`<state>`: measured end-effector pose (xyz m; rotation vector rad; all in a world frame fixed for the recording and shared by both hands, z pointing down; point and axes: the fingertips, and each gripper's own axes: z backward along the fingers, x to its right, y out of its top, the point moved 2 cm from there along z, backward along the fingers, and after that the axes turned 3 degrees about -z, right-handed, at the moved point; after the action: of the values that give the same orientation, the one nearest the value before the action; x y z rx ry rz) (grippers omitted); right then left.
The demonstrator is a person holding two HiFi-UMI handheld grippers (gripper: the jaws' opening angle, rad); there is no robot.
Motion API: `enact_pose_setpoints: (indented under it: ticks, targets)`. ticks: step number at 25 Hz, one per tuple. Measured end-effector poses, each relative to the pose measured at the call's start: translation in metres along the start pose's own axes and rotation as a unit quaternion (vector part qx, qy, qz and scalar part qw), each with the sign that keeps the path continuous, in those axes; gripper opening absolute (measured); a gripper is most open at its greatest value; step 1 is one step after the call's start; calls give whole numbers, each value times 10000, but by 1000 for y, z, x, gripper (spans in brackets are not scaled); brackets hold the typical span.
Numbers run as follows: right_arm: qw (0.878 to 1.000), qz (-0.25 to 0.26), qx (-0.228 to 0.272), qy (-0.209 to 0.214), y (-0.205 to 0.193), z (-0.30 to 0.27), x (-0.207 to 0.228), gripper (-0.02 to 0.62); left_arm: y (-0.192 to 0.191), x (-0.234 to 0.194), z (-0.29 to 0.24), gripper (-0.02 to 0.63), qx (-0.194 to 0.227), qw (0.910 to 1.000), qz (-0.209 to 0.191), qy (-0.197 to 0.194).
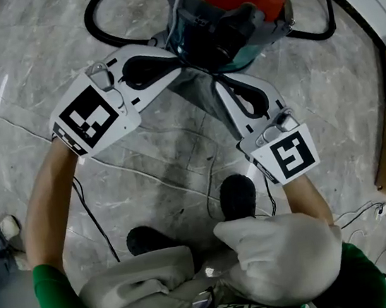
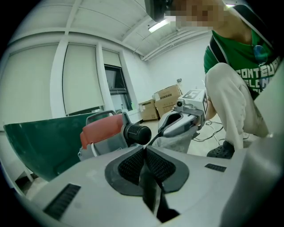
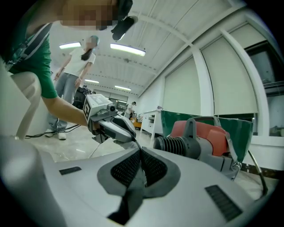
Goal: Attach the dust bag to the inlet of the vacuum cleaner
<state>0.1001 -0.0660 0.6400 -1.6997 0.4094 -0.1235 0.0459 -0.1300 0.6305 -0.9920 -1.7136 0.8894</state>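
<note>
Head view: red-topped vacuum cleaner (image 1: 229, 6) on the marble floor (image 1: 18, 74), grey dust bag (image 1: 201, 97) bunched just beside its near side. Left gripper (image 1: 179, 65) pressed shut on a fold of the dust bag, close against the vacuum cleaner. Right gripper (image 1: 217, 83) likewise clamped on the dust bag's cloth, slightly farther from the vacuum cleaner.

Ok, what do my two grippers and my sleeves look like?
The left gripper and right gripper are white shells with dark mesh-textured pads, each bearing a black-and-white marker cube. A thin black cable trails below the left. The sleeves are green.
</note>
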Motion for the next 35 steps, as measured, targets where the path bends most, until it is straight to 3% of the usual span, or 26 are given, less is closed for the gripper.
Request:
enact_pose_setpoints:
  ticks: [13,35]
  targets:
    - [9997,-143,86,-192,26,11,12,15,29,-9,0,20,104,9996,-241,142]
    - [9985,-326,107,-431,33,10,43,17,37,-30,-21,20,212,9992,-198,266]
